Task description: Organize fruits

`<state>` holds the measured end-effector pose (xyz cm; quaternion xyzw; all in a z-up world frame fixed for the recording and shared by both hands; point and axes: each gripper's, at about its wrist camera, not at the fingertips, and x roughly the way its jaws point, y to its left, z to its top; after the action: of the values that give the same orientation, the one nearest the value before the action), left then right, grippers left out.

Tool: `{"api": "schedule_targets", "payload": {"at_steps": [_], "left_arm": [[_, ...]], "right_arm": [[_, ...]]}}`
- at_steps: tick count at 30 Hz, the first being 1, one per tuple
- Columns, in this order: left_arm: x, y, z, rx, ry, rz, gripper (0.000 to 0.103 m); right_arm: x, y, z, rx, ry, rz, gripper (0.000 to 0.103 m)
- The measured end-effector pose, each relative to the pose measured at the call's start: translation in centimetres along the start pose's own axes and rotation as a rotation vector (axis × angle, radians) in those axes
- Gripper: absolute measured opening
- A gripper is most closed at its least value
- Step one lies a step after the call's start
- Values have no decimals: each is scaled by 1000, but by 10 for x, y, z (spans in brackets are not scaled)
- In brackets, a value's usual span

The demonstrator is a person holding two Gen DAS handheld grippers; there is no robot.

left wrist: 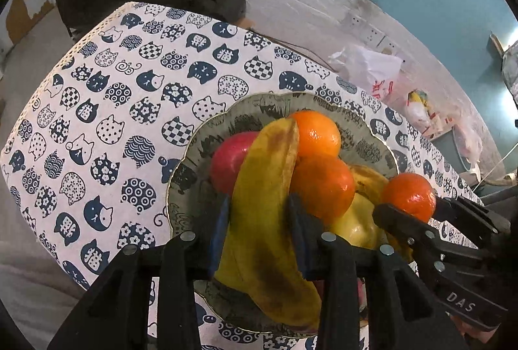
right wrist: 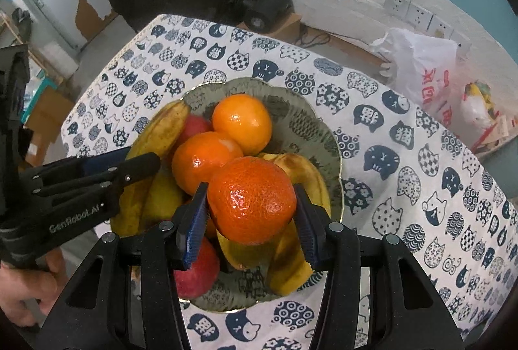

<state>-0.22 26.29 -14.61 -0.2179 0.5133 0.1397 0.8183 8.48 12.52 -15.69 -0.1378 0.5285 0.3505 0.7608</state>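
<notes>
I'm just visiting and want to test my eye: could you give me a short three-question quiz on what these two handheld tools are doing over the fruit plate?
1. True or false: the left gripper is shut on a banana.
2. What does the right gripper hold?
A. an apple
B. a mandarin
C. a pear
3. What pattern covers the tablecloth under the plate?

Key
1. True.
2. B, the mandarin.
3. Cat faces, dark blue on white.
</notes>
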Motion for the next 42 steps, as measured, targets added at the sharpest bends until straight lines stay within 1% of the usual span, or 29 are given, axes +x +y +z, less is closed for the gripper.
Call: {"api": "schedule_targets", "payload": {"at_steps": [6,8,10,12,17,18,19,22,27,30,35,37,42], "left_arm": [[1,1,-1,1,8,-1,36],[0,1,0,0,9,4,41],[-1,0,0,5,5,17,51],[-2,0,-1,10,0,36,56],[-10,-2,0,24,-14,63,60],[-12,-3,0,28,-18,66,63],[-16,-4,-1,34,-26,71,66],[-27,-11,-2,57,-45,84,69],[-49,-25,-8,122,-76,100,76],[-67,-34,-14,170,-111,111,81],[-88,-46,-24,234,-132,141,82],[-96,-52,-27,264,-143,151,88],[-113,-67,-34,307,-162,122,88]], "right_arm": [[9,-4,1,6,11,-8,50],[12,-6,0,8,18,-4,51],[13,-6,0,5,15,-3,51],[12,-6,1,5,14,3,51],[2,-5,0,-7,-1,9,57],[0,-5,0,-9,-2,6,58],[-4,-6,-1,-12,-6,2,59],[-13,-7,-4,-16,-15,-15,59],[-40,-5,-9,-27,-53,-44,69],[-58,-4,-12,-36,-84,-63,70],[-87,-4,-19,-32,-130,-83,71],[-96,-4,-22,-29,-142,-93,72],[-118,-7,-32,-32,-168,-118,72]]}}
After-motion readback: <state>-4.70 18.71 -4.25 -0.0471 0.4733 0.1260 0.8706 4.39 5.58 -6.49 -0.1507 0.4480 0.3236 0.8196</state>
